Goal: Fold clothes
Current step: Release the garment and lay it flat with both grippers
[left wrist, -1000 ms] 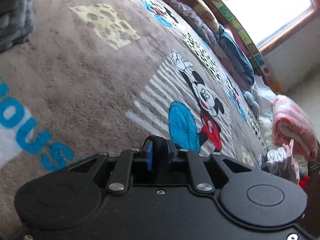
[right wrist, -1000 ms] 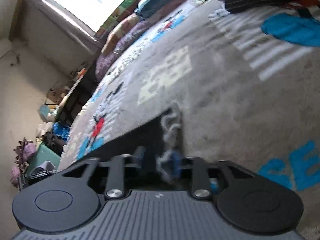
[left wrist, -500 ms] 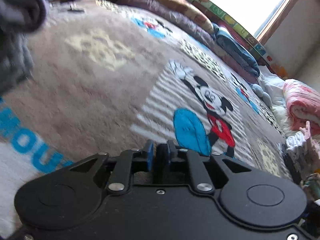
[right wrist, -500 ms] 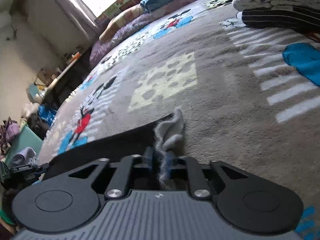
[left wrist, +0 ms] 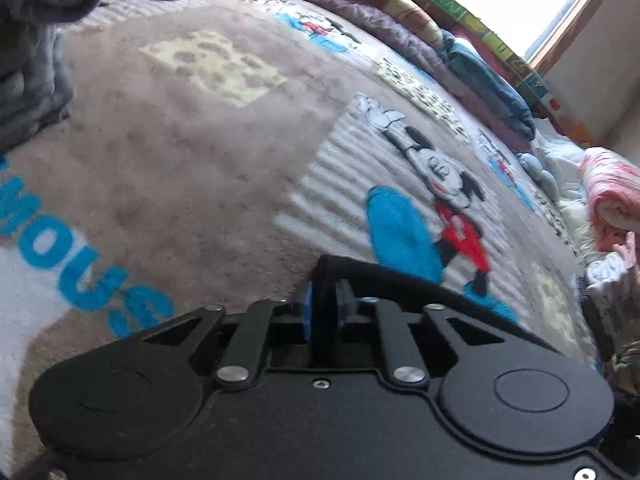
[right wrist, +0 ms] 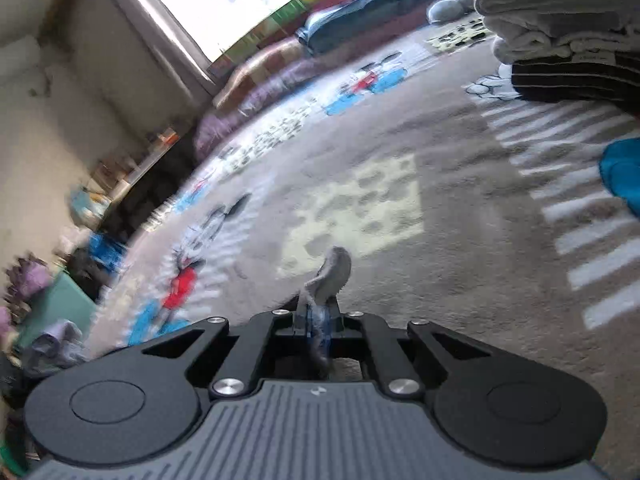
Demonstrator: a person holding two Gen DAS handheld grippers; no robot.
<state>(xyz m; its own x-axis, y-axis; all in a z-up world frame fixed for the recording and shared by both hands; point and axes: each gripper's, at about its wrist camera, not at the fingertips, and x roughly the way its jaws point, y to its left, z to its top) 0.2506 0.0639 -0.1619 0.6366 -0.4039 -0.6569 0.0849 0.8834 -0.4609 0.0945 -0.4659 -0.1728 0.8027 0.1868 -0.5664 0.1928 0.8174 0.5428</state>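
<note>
My left gripper [left wrist: 324, 304] is shut on the edge of a black garment [left wrist: 384, 278], which trails off to the right over the Mickey Mouse blanket [left wrist: 192, 152]. My right gripper [right wrist: 318, 316] is shut on the same garment; a grey tuft of its fabric [right wrist: 334, 268] sticks up between the blue pads. Both grippers hang a little above the blanket. Most of the garment is hidden under the gripper bodies.
Folded clothes are stacked at the left edge of the left wrist view [left wrist: 28, 92] and at the upper right of the right wrist view [right wrist: 568, 40]. Rolled quilts [left wrist: 488, 80] line the window wall. A pink bundle [left wrist: 612, 200] lies at the far right.
Both grippers have lifted and tilted while keeping their grip. The black cloth seen spread under the right gripper has dropped out of its view. More black cloth now shows at the left gripper.
</note>
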